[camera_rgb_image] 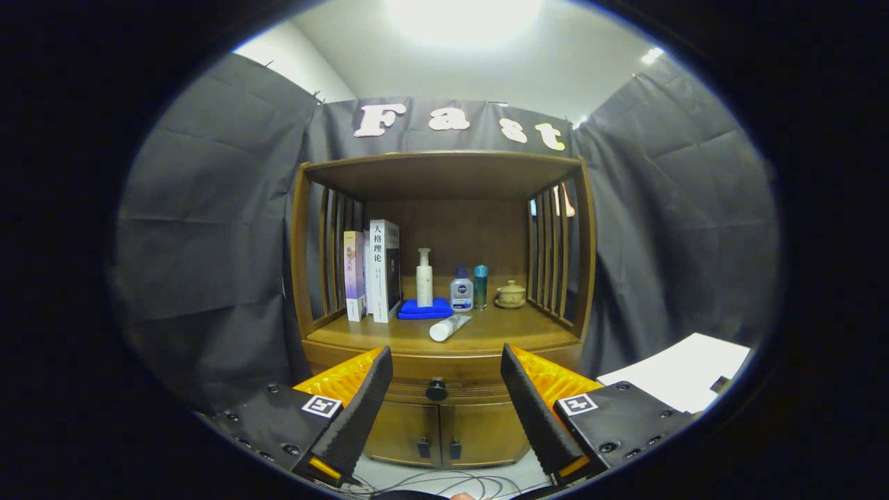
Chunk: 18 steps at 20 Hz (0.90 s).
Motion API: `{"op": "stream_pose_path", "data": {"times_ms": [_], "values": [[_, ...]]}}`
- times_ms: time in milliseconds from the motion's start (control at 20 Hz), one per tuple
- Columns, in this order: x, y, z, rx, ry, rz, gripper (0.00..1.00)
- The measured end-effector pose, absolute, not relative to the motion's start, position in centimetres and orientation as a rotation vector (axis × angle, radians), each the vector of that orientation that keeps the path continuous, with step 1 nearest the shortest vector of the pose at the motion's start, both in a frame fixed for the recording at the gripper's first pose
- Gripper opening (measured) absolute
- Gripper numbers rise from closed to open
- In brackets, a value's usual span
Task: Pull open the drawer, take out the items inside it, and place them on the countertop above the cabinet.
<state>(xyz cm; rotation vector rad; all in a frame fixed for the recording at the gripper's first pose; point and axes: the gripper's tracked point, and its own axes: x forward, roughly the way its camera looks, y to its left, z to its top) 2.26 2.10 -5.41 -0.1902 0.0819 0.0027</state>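
Observation:
A wooden cabinet stands ahead against the booth wall. Its drawer, shut, carries a dark round knob that shows in the gap between my fingers, some way beyond them. My gripper is open, nothing between its black pads. On the countertop above the drawer lie a white tube on its side and a folded blue cloth. Behind them stand a white pump bottle, a small clear bottle and a teal bottle.
Two upright books lean at the countertop's left, and a small lidded ceramic pot sits at its right. Two lower doors with dark handles are below the drawer. A white sheet lies to the right; cables trail on the floor.

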Motion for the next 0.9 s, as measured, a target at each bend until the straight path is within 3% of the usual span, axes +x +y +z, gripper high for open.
{"op": "stream_pose_path", "data": {"times_ms": [900], "values": [[1.1, -0.2, -5.2, -0.103, 0.046, -0.052, 0.97]]}}
